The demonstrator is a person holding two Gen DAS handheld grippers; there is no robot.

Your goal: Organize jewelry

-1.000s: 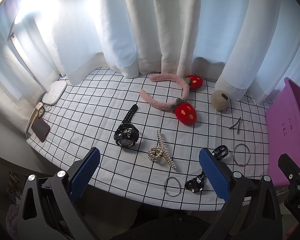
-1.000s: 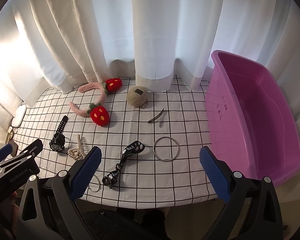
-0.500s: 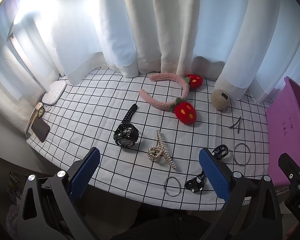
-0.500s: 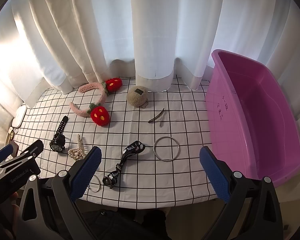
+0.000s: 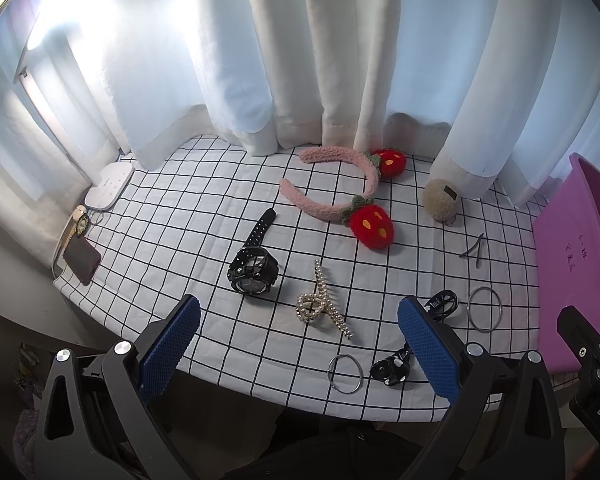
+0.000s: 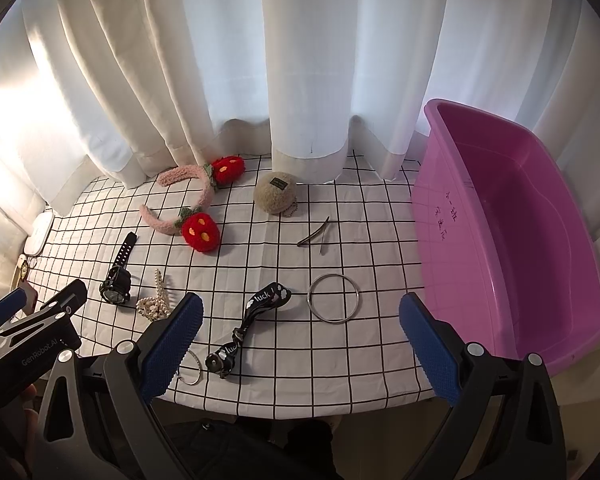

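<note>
table wearing a white black-grid cloth, carrying: pink tub sitting at right edge, fuzzy strawberry headband lying at back, beige pom keychain beside it, metal hair clip, black watch, pearl claw clip, large ring, small ring, black "luck" strap lying near front edge.

White cloth with black squares. Purple tub. Pink headband with red strawberries. Black watch. Blue finger pads.
</note>
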